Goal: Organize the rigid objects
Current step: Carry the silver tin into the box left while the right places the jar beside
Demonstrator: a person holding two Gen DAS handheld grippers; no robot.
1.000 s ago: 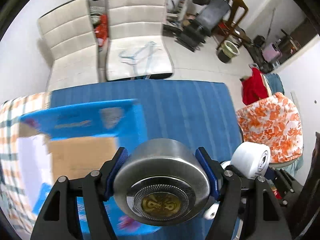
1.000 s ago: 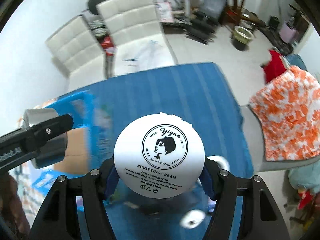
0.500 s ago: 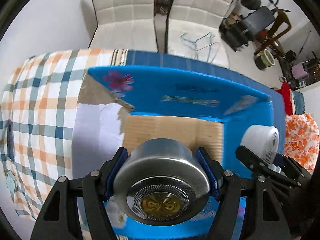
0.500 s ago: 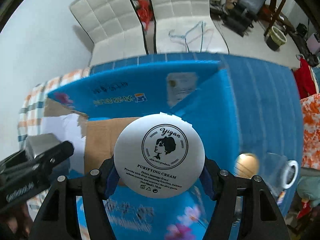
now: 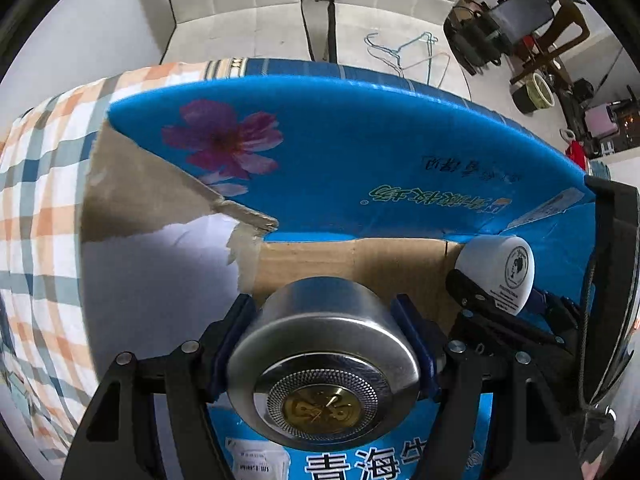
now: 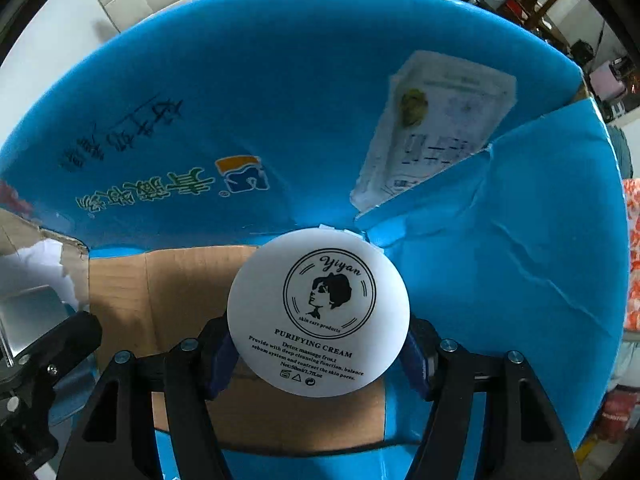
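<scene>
My left gripper (image 5: 324, 332) is shut on a round silver metal tin (image 5: 320, 364) with a gold emblem, held over the open blue cardboard box (image 5: 360, 152). My right gripper (image 6: 318, 356) is shut on a white cream jar (image 6: 318, 312) labelled "Purifying Cream", held over the same box's brown inside (image 6: 180, 292). The jar also shows in the left wrist view (image 5: 504, 272) at the right. The silver tin shows at the left edge of the right wrist view (image 6: 28, 320).
The box has blue flaps (image 6: 500, 240) standing up around its opening, one with a white shipping label (image 6: 436, 128). It sits on a checked cloth (image 5: 36, 200) and a blue striped cover (image 5: 360, 70). White sofa seats (image 5: 248, 8) and gym gear (image 5: 516, 12) lie beyond.
Both grippers have moved left from the blue striped cover to above the open box and come down closer to it, each still holding its object.
</scene>
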